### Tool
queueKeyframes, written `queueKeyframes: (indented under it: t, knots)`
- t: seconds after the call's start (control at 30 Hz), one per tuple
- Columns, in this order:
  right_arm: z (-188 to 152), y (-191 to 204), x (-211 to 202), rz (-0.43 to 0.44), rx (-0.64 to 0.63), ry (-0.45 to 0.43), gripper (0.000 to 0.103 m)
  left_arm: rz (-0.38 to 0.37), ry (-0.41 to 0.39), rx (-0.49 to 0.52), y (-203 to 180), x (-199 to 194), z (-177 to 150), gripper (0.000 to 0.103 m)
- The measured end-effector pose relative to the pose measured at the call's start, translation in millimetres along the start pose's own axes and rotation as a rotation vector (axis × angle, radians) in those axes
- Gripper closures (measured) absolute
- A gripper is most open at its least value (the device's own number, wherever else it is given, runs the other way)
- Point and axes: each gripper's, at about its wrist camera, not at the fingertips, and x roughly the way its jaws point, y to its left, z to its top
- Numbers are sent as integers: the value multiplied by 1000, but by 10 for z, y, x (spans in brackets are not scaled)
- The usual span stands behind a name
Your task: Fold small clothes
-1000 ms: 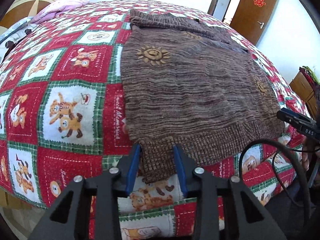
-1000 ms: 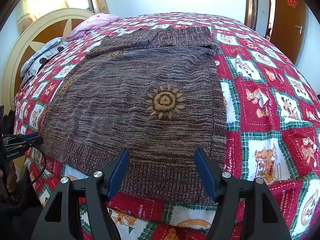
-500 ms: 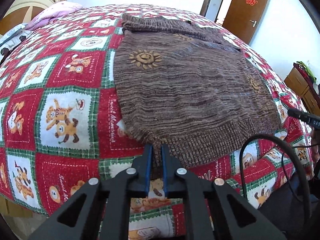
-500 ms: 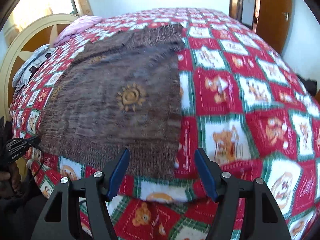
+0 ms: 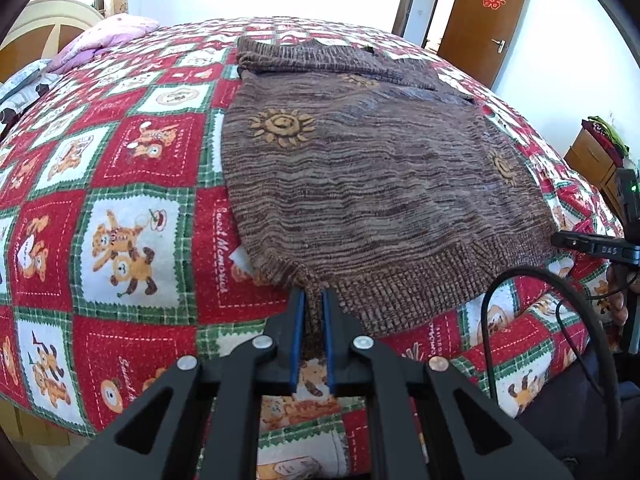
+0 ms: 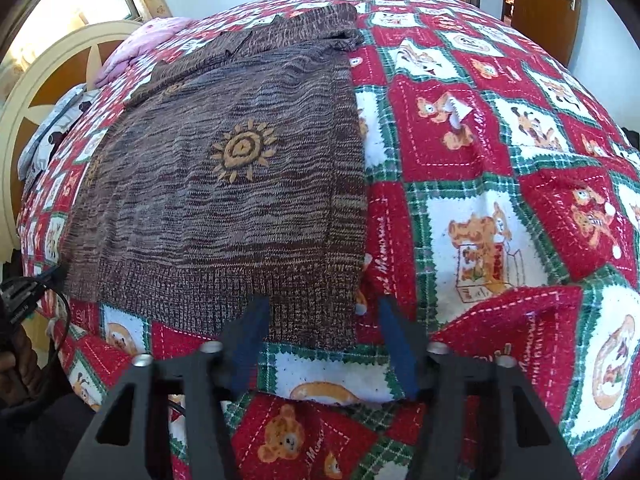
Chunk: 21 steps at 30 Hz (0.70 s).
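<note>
A brown knitted sweater (image 5: 372,176) with orange sun motifs lies flat on the bed, its sleeves folded across the far end. My left gripper (image 5: 314,300) is shut on the near left corner of its ribbed hem, which bunches between the blue pads. In the right wrist view the sweater (image 6: 240,184) fills the left half. My right gripper (image 6: 324,312) is open, its fingers straddling the near right corner of the hem (image 6: 320,312) just above the quilt.
A red, green and white teddy-bear quilt (image 5: 132,184) covers the bed. A pink pillow (image 5: 108,36) and cream headboard (image 6: 36,108) are at the far left. A brown door (image 5: 484,12) and a wooden cabinet (image 5: 596,160) stand to the right. A black cable (image 5: 532,280) hangs nearby.
My left gripper closed on the sweater's hem corner and holds it. My right gripper, still open, shifted right along the hem to the sweater's right corner.
</note>
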Motion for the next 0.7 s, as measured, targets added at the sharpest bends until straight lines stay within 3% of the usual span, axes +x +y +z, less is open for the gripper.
queueKeyframes:
  t: [0.1, 0.13, 0.17, 0.4, 0.7]
  knots:
    - [-7, 31, 10, 16, -19, 9, 72, -16, -31, 4, -13, -66, 22, 93]
    - [-5, 20, 7, 21, -16, 5, 80, -25, -47, 8, -21, -100, 33, 93]
    - [7, 6, -19, 28, -10, -11, 97, -26, -56, 12, -28, -118, 40, 93]
    - [74, -85, -399, 141, 53, -179, 97, -44, -98, 23, -28, -227, 118, 94]
    - [193, 6, -840, 183, 83, -344, 98, -71, -178, -37, 138, -451, 343, 95]
